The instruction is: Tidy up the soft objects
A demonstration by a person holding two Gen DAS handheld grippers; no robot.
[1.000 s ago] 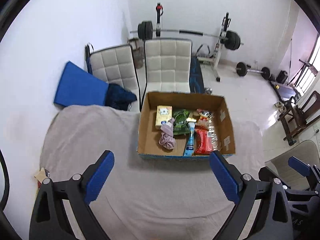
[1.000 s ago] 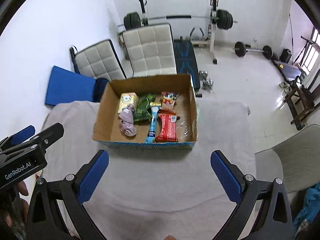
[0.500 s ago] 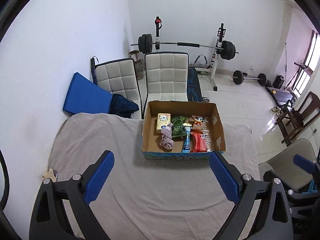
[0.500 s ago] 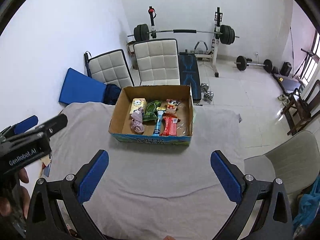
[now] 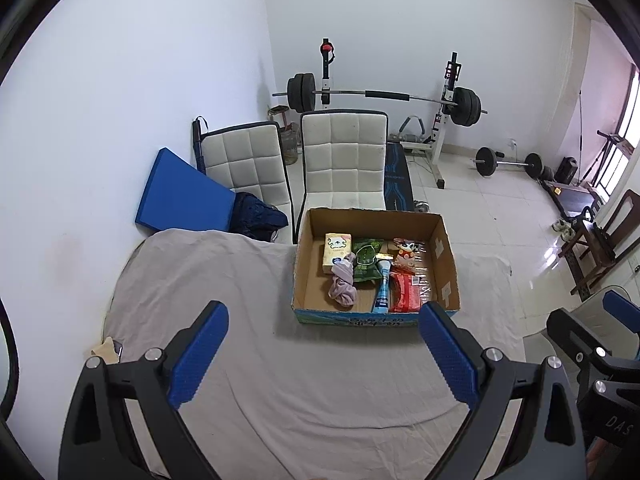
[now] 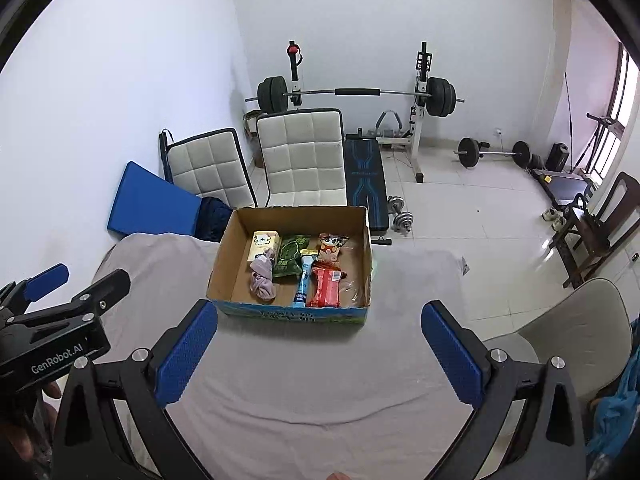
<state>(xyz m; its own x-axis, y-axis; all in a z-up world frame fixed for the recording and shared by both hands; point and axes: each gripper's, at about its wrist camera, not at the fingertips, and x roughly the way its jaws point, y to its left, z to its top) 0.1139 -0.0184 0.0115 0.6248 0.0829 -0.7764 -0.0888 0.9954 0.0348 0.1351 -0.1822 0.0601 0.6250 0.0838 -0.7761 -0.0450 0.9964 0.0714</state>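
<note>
A cardboard box (image 5: 303,268) (image 6: 224,264) stands on a table under a grey cloth (image 5: 224,280) (image 6: 408,280). Inside lie a pink cloth bundle (image 5: 342,286) (image 6: 262,278), a yellow tissue pack (image 5: 337,251) (image 6: 264,244), a green bag (image 5: 367,264) (image 6: 291,260), a blue tube (image 5: 383,290) (image 6: 303,280) and red snack packs (image 5: 406,294) (image 6: 326,286). My left gripper (image 5: 322,354) is open and empty, held high in front of the box. My right gripper (image 6: 318,354) is open and empty, likewise back from the box. Each shows at the edge of the other's view.
Two white padded chairs (image 5: 344,160) (image 6: 304,160) and a blue mat (image 5: 182,196) (image 6: 150,208) stand behind the table. A barbell rack (image 5: 384,96) (image 6: 356,92) and dumbbells are on the tiled floor. A beige chair (image 6: 580,328) is at the table's right.
Both grippers have risen and pulled back from the box, which now looks smaller and farther. Both stay open and empty.
</note>
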